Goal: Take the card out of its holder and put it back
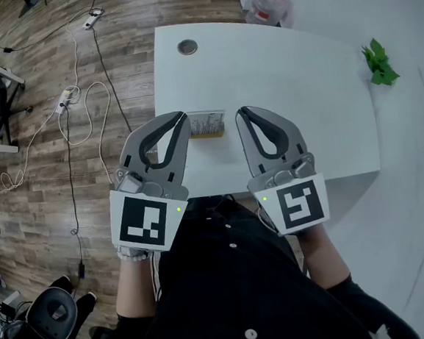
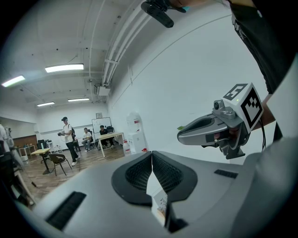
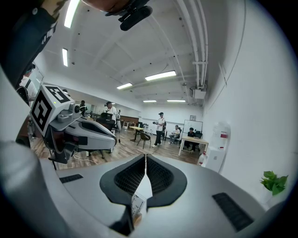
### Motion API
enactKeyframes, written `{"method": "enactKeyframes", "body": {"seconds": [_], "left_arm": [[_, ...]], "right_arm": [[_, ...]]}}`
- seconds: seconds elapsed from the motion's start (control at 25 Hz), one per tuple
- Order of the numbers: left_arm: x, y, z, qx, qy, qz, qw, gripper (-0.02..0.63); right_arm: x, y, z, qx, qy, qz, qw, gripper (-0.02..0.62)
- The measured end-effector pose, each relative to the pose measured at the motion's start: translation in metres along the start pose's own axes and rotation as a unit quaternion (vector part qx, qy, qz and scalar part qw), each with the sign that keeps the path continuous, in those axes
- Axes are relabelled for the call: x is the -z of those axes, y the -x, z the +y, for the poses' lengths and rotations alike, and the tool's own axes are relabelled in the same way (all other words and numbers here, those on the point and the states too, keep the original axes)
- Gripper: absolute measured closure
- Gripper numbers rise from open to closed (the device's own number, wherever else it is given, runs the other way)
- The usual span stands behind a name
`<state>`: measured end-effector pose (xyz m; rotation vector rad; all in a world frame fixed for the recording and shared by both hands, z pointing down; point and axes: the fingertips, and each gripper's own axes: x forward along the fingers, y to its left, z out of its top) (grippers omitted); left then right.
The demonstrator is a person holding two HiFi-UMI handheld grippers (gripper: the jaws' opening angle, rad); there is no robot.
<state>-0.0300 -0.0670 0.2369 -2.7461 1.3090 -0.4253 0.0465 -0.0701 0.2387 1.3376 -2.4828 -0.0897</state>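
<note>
Left gripper and right gripper have their jaws closed and empty. The card holder sits between their tips on the worktop. Open both, brace the holder, and pinch the card at its top.

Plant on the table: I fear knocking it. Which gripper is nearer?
Right. The right gripper is below-left of the plant in the head view; the left gripper lies farther left.

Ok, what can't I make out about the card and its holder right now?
- Print on the card: too small in the head view.
- Where card ends and holder begins: too small, head view.
- Card's left edge, head view: right beside the shut left gripper; touching or not, unclear.
- Both gripper views: only a sliver of card shows under the shut jaws; gripper bodies hide the rest.
</note>
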Motion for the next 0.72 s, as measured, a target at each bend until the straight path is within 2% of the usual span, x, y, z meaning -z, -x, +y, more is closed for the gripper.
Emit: {"method": "enactKeyframes", "body": {"seconds": [0.72], "left_arm": [[0.0045, 0.0059, 0.0031, 0.003, -0.002, 0.0, 1.0, 0.589]], "right_arm": [[0.0033, -0.0024, 0.0104, -0.002, 0.004, 0.012, 1.0, 0.549]]}}
